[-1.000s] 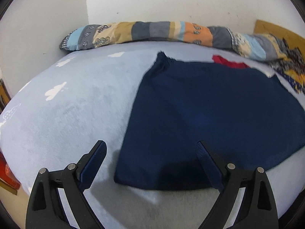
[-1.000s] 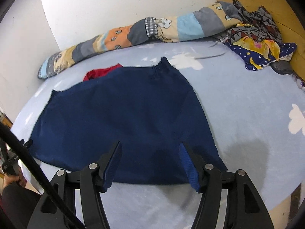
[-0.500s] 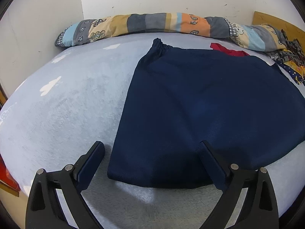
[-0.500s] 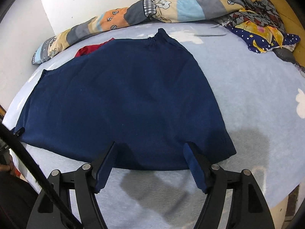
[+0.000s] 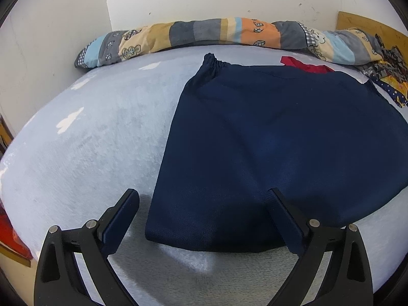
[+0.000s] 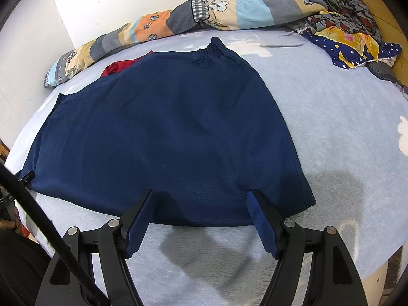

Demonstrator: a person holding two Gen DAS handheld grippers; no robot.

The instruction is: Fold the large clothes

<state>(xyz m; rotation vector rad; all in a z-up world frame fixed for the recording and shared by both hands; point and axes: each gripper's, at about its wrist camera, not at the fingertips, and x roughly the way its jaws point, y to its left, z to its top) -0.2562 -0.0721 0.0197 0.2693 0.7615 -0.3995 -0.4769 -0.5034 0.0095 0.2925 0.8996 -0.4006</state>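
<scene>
Navy garment (image 6: pixel 163 132) lay flat on bed (image 6: pixel 344 132), long axis running side to side, near hem just ahead of both: left gripper (image 5: pixel 204 199) jaws wide apart at its left corner, right gripper (image 6: pixel 201 199) just been opening, nothing clamped, nearer right corner

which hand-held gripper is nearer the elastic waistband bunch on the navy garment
Hard to call. The left hand-held gripper straddles one near corner of the navy garment, the right hand-held gripper sits at the near hem; the waistband bunch lies far from both.
</scene>
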